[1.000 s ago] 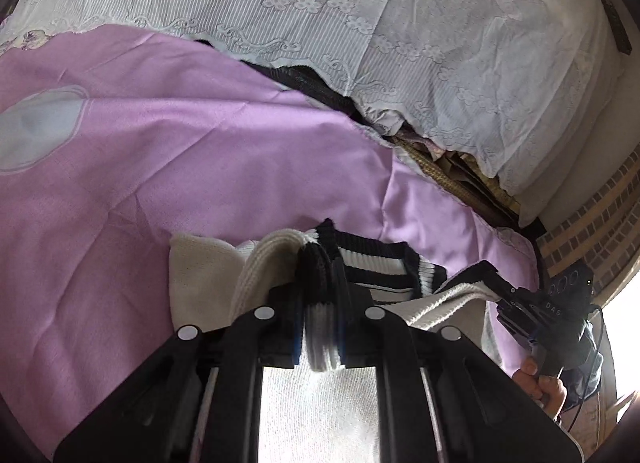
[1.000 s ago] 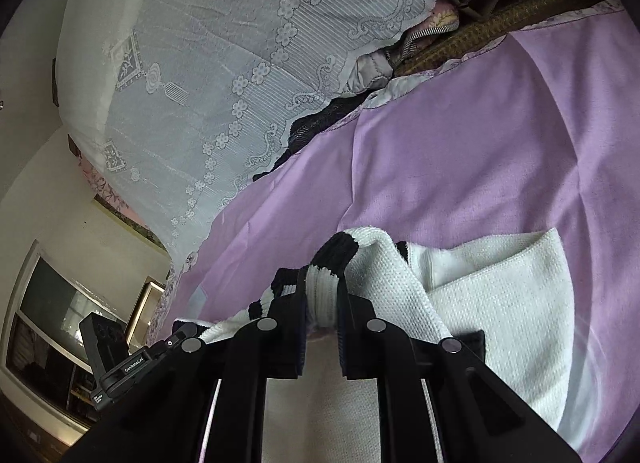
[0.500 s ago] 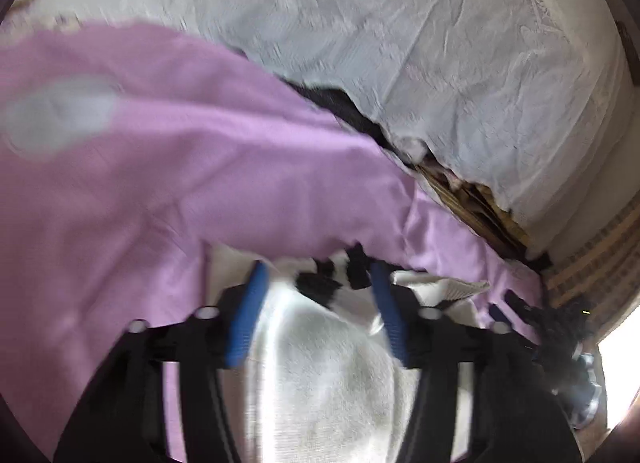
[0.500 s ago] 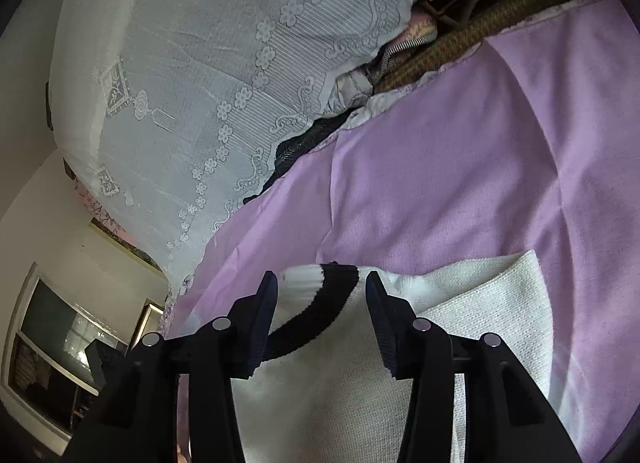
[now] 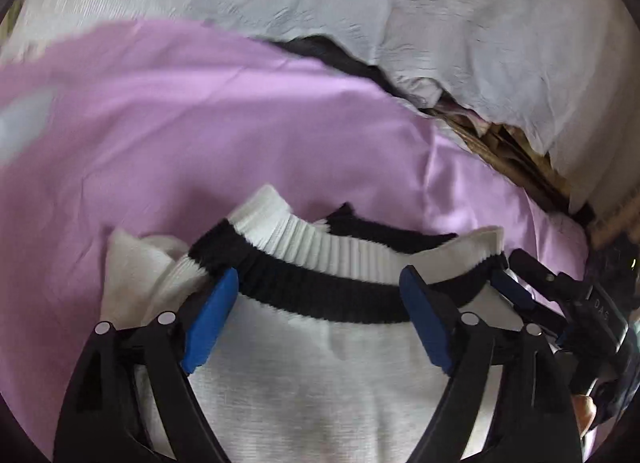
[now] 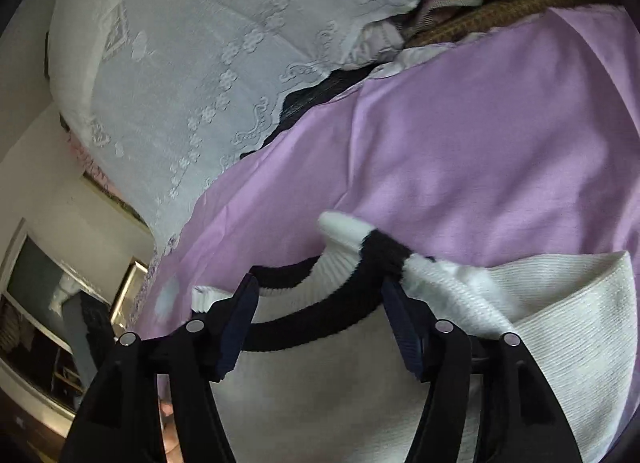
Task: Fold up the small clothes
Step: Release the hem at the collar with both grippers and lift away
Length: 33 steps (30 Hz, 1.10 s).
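Observation:
A small white knit sweater with a black-and-white ribbed band lies on the purple sheet. My left gripper is open, its blue pads either side of the band, just above the cloth. In the right wrist view the same sweater lies under my right gripper, which is open with the black band between its pads. The right gripper also shows at the right edge of the left wrist view.
A white lace-covered bundle stands behind the purple sheet, with dark and brown fabrics beneath its edge. In the right wrist view a wall and a dark framed opening lie at the left, beyond the purple sheet.
Both grippers were shut on the ribbed band a second ago. Both have opened and let it go, and the band now lies spread on the sweater.

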### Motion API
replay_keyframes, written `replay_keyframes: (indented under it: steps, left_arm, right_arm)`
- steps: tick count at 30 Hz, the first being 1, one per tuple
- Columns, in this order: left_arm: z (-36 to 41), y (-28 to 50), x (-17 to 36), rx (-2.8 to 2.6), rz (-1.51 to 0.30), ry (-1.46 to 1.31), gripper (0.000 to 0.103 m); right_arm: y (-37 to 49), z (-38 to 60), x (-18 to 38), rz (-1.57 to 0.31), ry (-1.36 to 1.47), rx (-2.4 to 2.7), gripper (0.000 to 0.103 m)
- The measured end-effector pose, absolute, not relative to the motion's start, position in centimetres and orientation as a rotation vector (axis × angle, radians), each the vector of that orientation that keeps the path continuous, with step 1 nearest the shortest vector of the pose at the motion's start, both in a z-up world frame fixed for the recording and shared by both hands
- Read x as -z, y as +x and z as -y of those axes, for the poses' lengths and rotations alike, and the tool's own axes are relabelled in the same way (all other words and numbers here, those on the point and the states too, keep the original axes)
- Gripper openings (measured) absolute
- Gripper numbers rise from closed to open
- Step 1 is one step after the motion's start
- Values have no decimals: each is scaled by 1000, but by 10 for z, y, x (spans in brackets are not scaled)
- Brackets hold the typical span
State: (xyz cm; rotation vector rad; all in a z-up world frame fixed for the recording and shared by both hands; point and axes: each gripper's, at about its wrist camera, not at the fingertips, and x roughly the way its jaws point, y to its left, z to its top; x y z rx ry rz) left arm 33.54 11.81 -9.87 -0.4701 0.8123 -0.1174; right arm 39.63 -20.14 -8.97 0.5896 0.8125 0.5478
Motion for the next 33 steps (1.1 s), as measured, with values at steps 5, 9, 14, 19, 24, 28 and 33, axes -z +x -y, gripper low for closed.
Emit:
replay_keyframes:
  steps: [5, 9, 14, 19, 24, 28, 33]
  left_arm:
    - [-145, 322, 100, 127, -764, -560, 57]
    - [-140, 298, 85, 61, -709, -490, 73]
    - [-106, 263, 60, 166, -638, -373, 87]
    - [-63, 253, 78, 85, -731, -142, 90]
    - [-54, 248, 103, 4, -844, -25, 98]
    - [-60, 228, 97, -25, -806, -43, 98]
    - [-58, 200, 94, -21, -793, -13, 98]
  right_arm:
    - [390, 245, 103, -756, 719, -440, 55]
    - [373, 259, 100, -696, 738, -374, 61]
    - [335, 241, 75, -590, 635, -491, 63]
    - [293, 193, 74, -655, 316, -455, 67]
    - [276, 179, 87, -754, 89, -358, 68]
    - [264, 182, 85, -731, 29, -312, 68]
    - [238, 195, 85, -705, 10, -251, 82]
